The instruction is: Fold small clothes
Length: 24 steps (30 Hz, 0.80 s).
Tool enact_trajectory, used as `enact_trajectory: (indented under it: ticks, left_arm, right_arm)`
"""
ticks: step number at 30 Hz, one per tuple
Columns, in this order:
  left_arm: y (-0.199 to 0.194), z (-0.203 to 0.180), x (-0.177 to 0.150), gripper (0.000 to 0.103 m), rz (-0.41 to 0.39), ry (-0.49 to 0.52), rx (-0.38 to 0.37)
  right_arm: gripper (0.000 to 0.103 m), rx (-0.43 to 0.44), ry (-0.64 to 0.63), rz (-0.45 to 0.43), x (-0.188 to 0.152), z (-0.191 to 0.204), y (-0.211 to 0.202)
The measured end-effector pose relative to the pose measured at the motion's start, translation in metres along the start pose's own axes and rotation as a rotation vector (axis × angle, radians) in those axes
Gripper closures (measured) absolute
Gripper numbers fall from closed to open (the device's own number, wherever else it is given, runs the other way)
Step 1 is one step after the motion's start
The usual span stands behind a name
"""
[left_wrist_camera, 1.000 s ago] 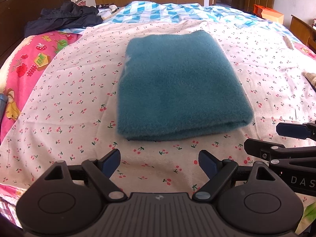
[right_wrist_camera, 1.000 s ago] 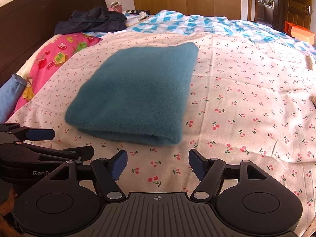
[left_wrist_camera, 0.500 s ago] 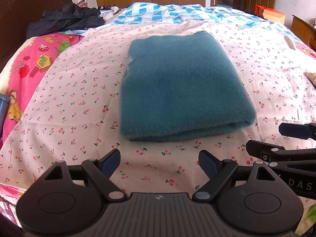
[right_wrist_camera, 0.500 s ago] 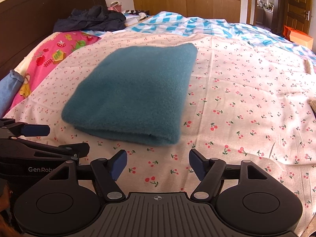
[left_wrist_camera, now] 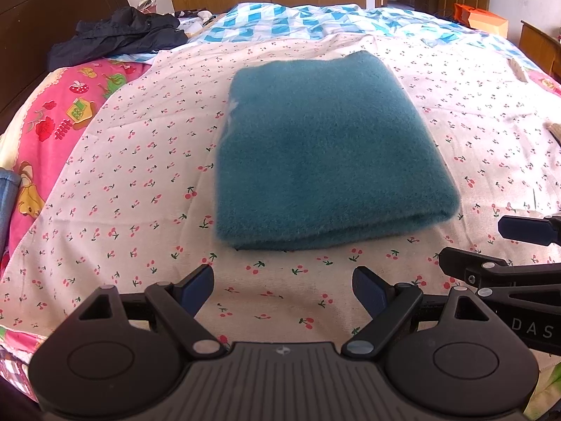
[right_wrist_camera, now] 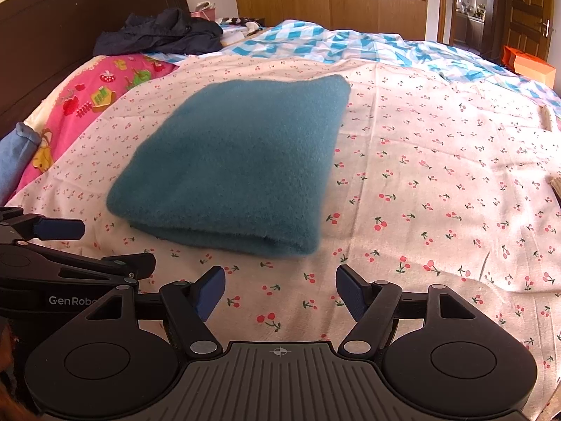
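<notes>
One folded teal cloth (left_wrist_camera: pixel 322 147) lies on the bed, just ahead of the left claw (left_wrist_camera: pixel 283 289) and ahead and a little to the left of the right claw (right_wrist_camera: pixel 280 293). That makes two claws, each with two blue-padded fingers standing apart, nothing between them. One cherry-print sheet (left_wrist_camera: pixel 140 182) runs under both claws. One pink cartoon-print cover (left_wrist_camera: pixel 52 129) lies to the left of the claws. One blue-and-white checked quilt (left_wrist_camera: pixel 315 21) lies far ahead. One dark heap of clothing (left_wrist_camera: pixel 115 35) sits far ahead and left. One orange box (right_wrist_camera: pixel 533 66) stands far ahead and right.
</notes>
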<state>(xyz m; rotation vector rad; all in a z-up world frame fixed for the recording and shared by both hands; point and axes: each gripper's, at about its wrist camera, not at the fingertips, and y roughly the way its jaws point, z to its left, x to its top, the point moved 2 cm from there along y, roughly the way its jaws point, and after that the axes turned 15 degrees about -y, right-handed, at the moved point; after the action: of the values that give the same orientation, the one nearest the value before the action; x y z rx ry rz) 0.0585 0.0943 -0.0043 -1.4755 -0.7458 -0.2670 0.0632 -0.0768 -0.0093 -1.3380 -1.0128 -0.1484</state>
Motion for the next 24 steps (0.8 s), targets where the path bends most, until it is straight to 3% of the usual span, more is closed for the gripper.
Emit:
enact_trajectory:
  ticks: [24]
  left_arm:
    - [0.0029, -0.0011, -0.0009, 0.012, 0.009, 0.008, 0.003]
  right_arm:
    - [0.032, 0.002, 0.009, 0.011, -0.001, 0.0002, 0.0027]
